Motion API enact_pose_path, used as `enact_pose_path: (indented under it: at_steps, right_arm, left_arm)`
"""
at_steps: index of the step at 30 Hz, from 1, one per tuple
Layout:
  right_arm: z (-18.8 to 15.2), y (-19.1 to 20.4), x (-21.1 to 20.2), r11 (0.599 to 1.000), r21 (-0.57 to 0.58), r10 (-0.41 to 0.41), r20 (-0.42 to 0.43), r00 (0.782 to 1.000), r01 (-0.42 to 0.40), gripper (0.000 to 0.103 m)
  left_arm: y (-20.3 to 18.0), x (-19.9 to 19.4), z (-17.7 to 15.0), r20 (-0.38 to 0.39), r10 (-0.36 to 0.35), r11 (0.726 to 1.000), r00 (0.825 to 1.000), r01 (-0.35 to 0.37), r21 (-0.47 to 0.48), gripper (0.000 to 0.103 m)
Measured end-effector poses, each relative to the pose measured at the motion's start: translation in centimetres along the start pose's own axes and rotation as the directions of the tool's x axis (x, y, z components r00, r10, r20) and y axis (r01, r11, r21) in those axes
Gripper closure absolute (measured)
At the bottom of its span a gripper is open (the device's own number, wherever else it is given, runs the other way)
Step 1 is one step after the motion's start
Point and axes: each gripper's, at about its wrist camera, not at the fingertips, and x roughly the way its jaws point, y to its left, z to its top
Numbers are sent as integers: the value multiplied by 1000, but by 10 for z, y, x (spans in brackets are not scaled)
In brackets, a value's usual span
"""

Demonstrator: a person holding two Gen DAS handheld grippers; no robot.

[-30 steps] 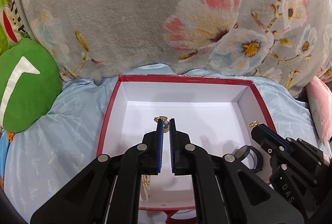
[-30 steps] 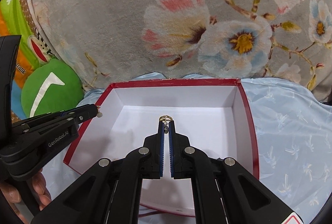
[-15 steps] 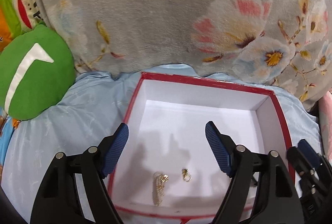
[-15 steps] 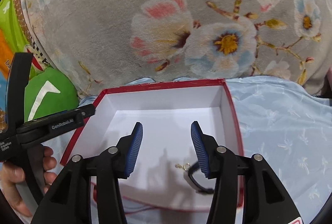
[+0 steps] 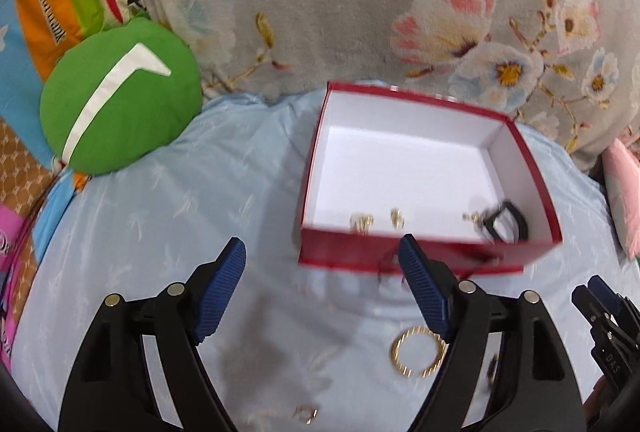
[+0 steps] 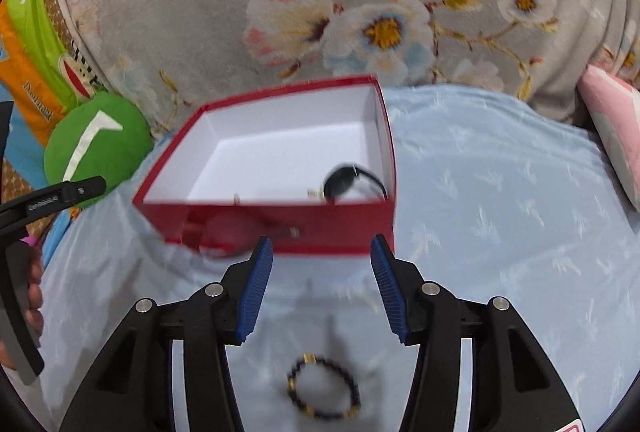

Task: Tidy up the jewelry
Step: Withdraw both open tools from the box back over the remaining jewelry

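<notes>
A red box [image 5: 532,168] with a white inside sits on the light blue sheet; it also shows in the right wrist view [image 6: 280,228]. Inside lie small gold pieces [image 5: 362,222] and a black band [image 5: 506,222], the band also seen from the right [image 6: 344,182]. My left gripper [image 5: 322,292] is open and empty, in front of the box. A gold bangle [image 5: 418,352] and a small gold ring [image 5: 306,414] lie on the sheet beneath it. My right gripper [image 6: 322,288] is open and empty, above a black bead bracelet [image 6: 324,388].
A grey floral blanket [image 5: 360,12] rises behind the box. A green round cushion [image 5: 120,104] lies at the left and a pink pillow [image 6: 616,124] at the right. The right gripper's tip shows at the lower right of the left wrist view [image 5: 600,300].
Both grippers opened, dropped their gold pieces into the box, and pulled back out of it. They now sit over the sheet in front of the box.
</notes>
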Motion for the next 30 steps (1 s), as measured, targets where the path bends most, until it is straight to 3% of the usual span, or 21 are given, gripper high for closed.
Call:
enact_pose_path:
  at_steps: [7, 13, 22, 30]
  right_arm:
    - [-64, -12, -11, 999, 14, -42, -116, 992, 43, 53]
    - [-102, -9, -14, 999, 23, -30, -185, 982, 35, 53]
    - [-117, 13, -7, 1000, -20, -4, -211, 977, 0, 53]
    - [-118, 16, -9, 1000, -25, -6, -208, 978, 1, 53]
  left_arm:
    - [11, -7, -65, -123, -27, 999, 992, 24, -21, 27]
    - [20, -7, -111, -211, -23, 999, 977, 15, -36, 27]
    - [17, -7, -151, -292, -43, 999, 956, 32, -41, 27]
    - [4, 4, -160, -344, -93, 994, 934, 68, -85, 27]
